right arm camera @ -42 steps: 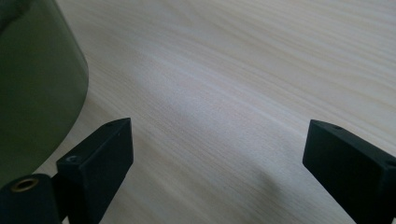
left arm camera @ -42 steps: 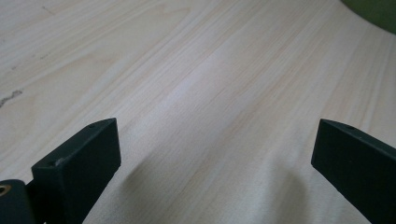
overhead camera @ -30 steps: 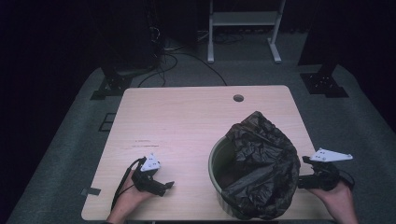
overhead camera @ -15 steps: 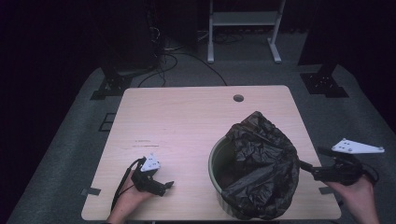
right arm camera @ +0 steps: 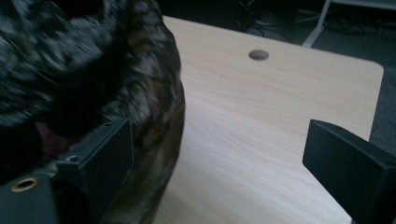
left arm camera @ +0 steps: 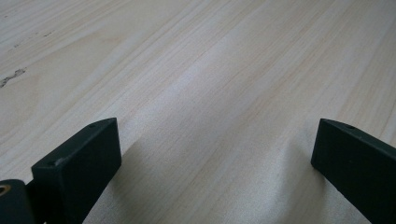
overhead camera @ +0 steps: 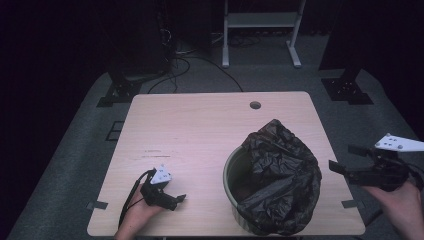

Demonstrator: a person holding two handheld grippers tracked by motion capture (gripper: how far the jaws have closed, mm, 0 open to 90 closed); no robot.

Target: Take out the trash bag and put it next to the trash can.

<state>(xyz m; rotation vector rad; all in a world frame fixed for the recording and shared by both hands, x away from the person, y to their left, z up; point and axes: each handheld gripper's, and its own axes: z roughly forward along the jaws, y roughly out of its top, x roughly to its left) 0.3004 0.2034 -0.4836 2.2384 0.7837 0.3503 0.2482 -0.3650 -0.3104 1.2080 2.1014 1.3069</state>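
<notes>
Since 1 s ago the right hand-held gripper (overhead camera: 345, 159) has pulled back off the black bag (overhead camera: 282, 175) and now hangs past the surface's (overhead camera: 200, 130) right edge, above the grey floor (overhead camera: 75, 165), jaws wide w/ nothing between them. Right gripper view: the bag is blurred, just beside the gripper's left jaw, apart from the other jaw; light wood & a round hole (right arm camera: 258, 55) lie ahead. The bag drapes over a round bin (overhead camera: 232, 172) at the front right of the surface, crumpled & bulging up over the rim. Left hand-held gripper (overhead camera: 177, 200) hasn't moved: it rests low at the front left, well apart from the bin. Left gripper view: its 2 jaws stand wide over bare wood, holding nothing.
</notes>
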